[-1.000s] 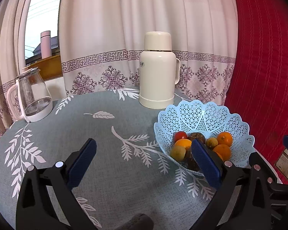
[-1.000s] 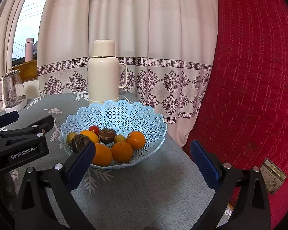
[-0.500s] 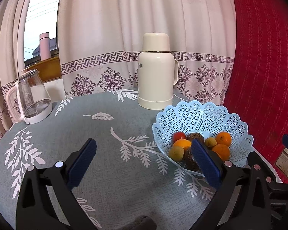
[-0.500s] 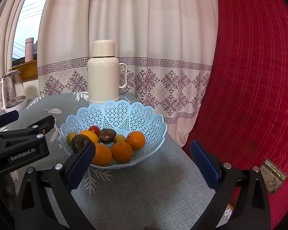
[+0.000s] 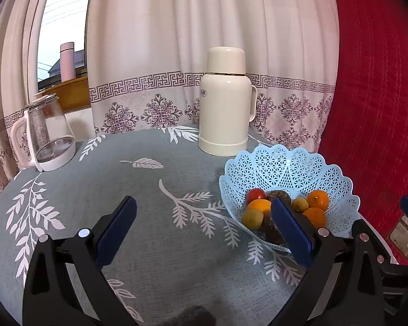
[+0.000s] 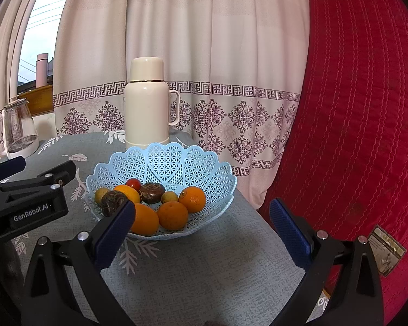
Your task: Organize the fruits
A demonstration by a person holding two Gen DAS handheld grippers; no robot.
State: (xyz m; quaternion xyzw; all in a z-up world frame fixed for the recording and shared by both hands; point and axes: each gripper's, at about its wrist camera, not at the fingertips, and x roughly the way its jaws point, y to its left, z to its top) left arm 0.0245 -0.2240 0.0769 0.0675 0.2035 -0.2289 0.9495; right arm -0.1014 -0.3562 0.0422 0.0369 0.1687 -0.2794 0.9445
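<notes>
Pale patterned curtains [image 6: 204,54] hang behind the grey leaf-print tablecloth [image 5: 149,190]; daylit window [image 5: 62,27] left; red quilted fabric [image 6: 353,108] right.

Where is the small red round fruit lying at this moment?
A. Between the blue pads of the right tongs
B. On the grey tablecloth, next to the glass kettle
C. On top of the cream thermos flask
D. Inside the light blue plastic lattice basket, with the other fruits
D: the small red round fruit lies inside the light blue plastic lattice basket among oranges and dark fruits, while the right tongs stand open and hold nothing.
</notes>
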